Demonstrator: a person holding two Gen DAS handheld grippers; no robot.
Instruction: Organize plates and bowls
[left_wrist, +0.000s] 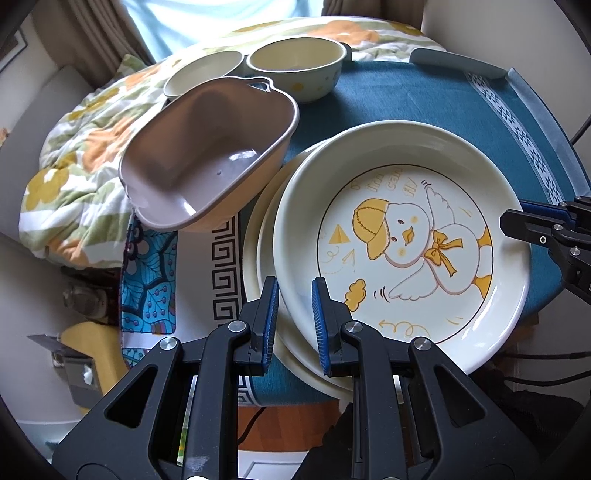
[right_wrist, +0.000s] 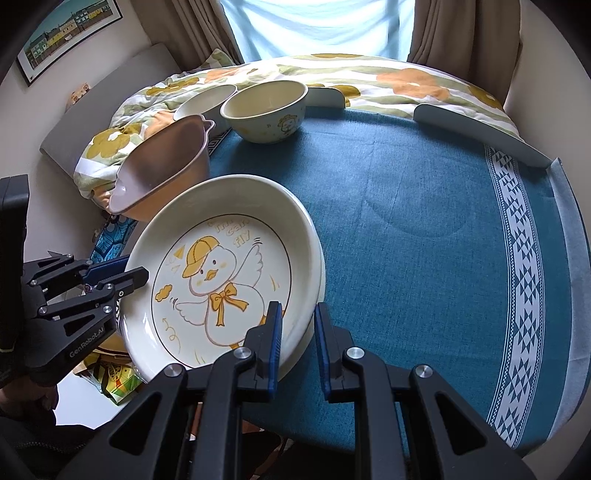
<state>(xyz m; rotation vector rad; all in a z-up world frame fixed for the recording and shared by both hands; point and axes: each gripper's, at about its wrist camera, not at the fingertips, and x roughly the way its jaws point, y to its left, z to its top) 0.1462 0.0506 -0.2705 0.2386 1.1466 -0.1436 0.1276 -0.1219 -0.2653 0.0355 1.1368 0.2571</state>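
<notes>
We work at a counter (right_wrist: 406, 229) draped in a teal cloth, with a flowered quilt (right_wrist: 369, 79) and a curtained window behind it. Our landmark is the duck plate (left_wrist: 402, 243), cream with a yellow-capped duck printed inside. Nearest us, the left gripper (left_wrist: 294, 314) has its jaws set on either side of the duck plate's near-left rim, one blue pad outside and one inside; we cannot tell whether they press the rim. The right gripper (right_wrist: 298, 338) has its jaws astride the duck plate's opposite rim in the same way, inner pad over the plate's well, outer pad over the cloth. In the right wrist view the duck plate (right_wrist: 225, 273) sits tilted, its left side raised over the counter edge. Under it in the left wrist view lies a second plate (left_wrist: 264, 258), plain cream, showing at the duck plate's left. Just beyond the duck plate, a pink bowl (left_wrist: 210, 155) with squared sides leans tilted. Farther back stand a cream bowl (left_wrist: 299, 70) and, to its left, a shallower bowl (left_wrist: 203, 74).
</notes>
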